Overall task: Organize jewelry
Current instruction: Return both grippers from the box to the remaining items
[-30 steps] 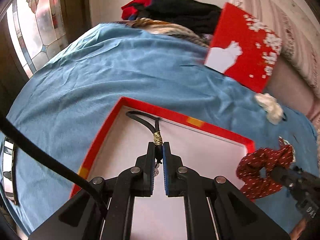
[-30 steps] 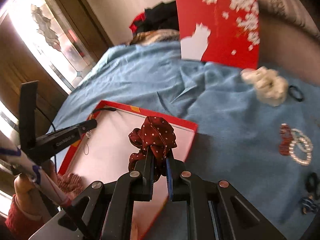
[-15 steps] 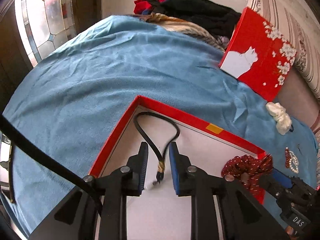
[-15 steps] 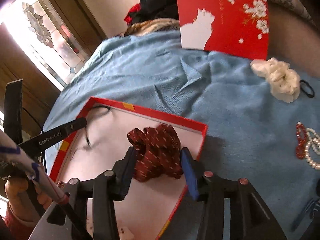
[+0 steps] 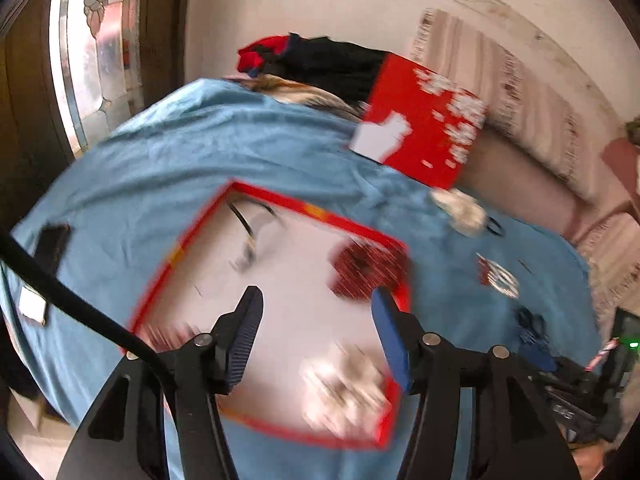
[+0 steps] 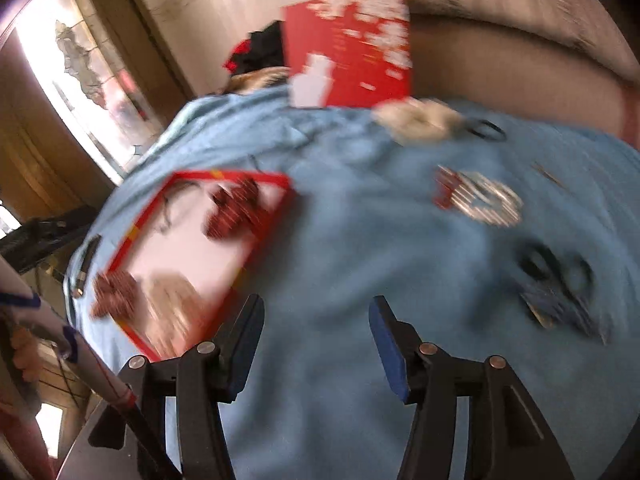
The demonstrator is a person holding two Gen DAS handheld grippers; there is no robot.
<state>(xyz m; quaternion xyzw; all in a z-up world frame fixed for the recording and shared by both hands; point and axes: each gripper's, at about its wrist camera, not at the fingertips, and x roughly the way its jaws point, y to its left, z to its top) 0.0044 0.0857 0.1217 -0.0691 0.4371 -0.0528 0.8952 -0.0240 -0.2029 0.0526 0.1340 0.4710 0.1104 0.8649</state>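
Observation:
A red-rimmed box tray [image 5: 280, 200] [image 6: 224, 174] with a white floor lies on the blue cloth. In it lie a black cord necklace [image 5: 244, 220], a dark red dotted scrunchie [image 5: 368, 268] [image 6: 236, 208], a pale item [image 5: 344, 388] and another reddish item [image 6: 114, 294]. My left gripper [image 5: 316, 320] is open and empty above the tray. My right gripper [image 6: 316, 328] is open and empty over bare cloth right of the tray. Both views are blurred.
On the cloth outside the tray lie a white scrunchie [image 5: 460, 210] [image 6: 416, 120], a black hair tie [image 6: 486, 130], red and pearl bracelets [image 5: 498, 278] [image 6: 480, 198] and dark blue items [image 6: 560, 284]. The red box lid [image 5: 424, 136] [image 6: 352, 48] leans at the back by a clothes pile [image 5: 320, 60].
Both grippers opened wide and pulled back. The left let go of the black necklace and the right let go of the red scrunchie; both lie in the tray. The right swung right over the cloth.

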